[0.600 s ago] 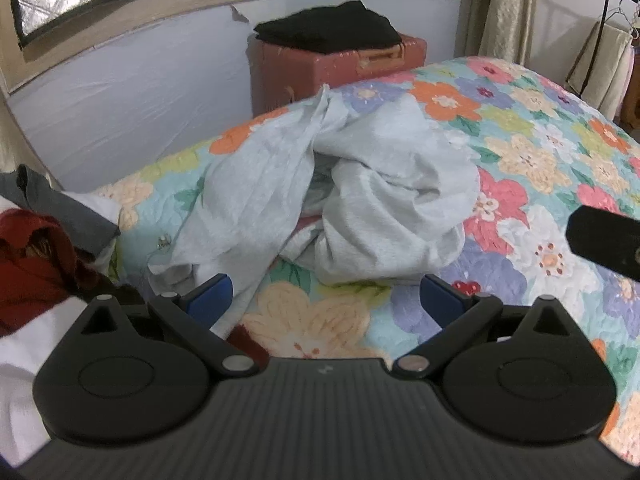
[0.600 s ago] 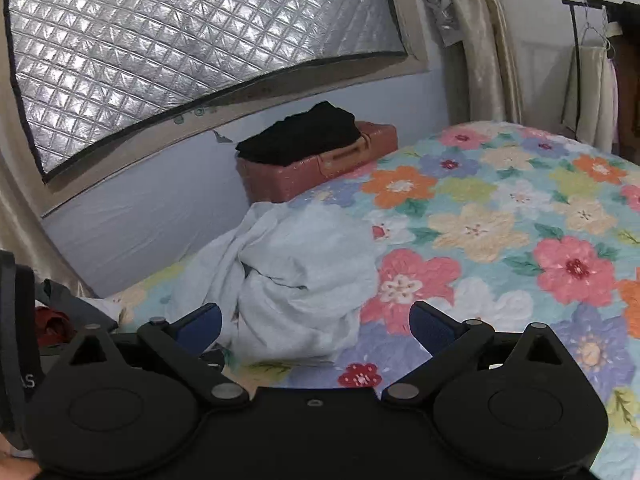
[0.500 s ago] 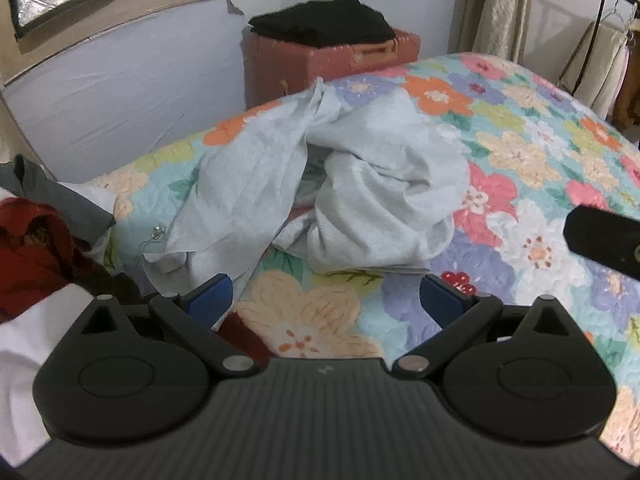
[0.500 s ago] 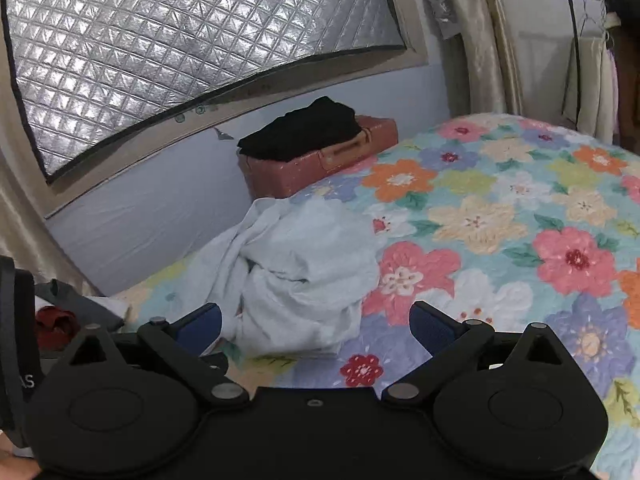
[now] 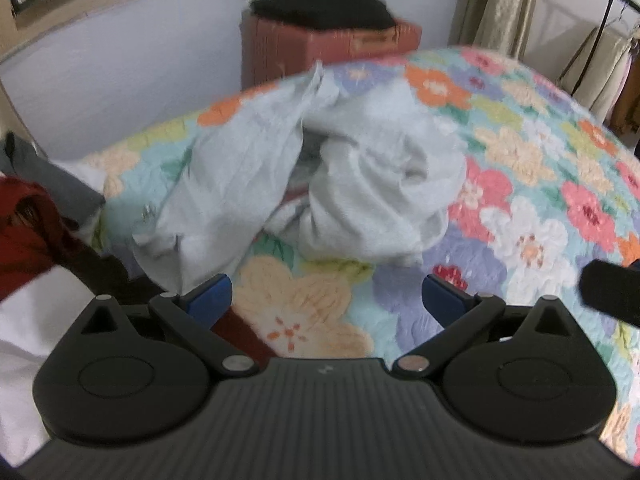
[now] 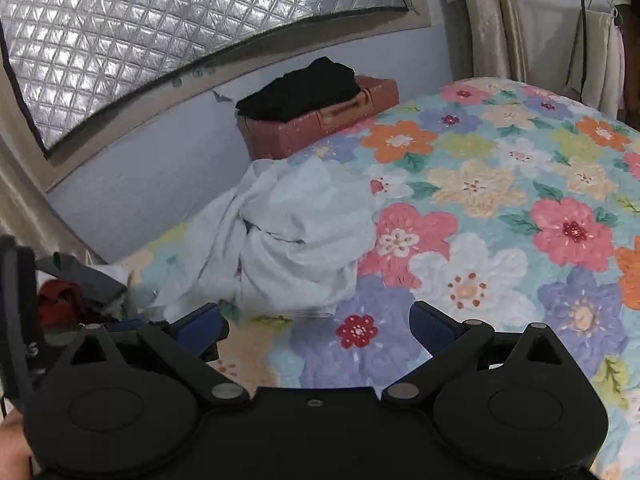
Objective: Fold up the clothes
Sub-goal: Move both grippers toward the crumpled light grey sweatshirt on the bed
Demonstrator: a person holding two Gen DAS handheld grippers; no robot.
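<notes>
A crumpled pale grey garment [image 5: 320, 184] lies in a heap on the flowered bedspread [image 5: 532, 184], near the bed's far left corner. It also shows in the right wrist view [image 6: 296, 240]. My left gripper [image 5: 326, 300] is open and empty, just short of the heap's near edge. My right gripper [image 6: 316, 326] is open and empty, a little farther back and to the right of the heap. The edge of the right gripper shows in the left wrist view [image 5: 612, 292].
A pile of other clothes, red, grey and white [image 5: 36, 240], lies at the left. A pink suitcase [image 6: 320, 124] with folded black clothes [image 6: 304, 88] stands behind the bed by the wall. A clothes rack [image 6: 596, 28] stands at the right.
Both grippers have moved forward and down toward the grey garment, which now looks larger. The jaws have stayed open. The garment has not moved.
</notes>
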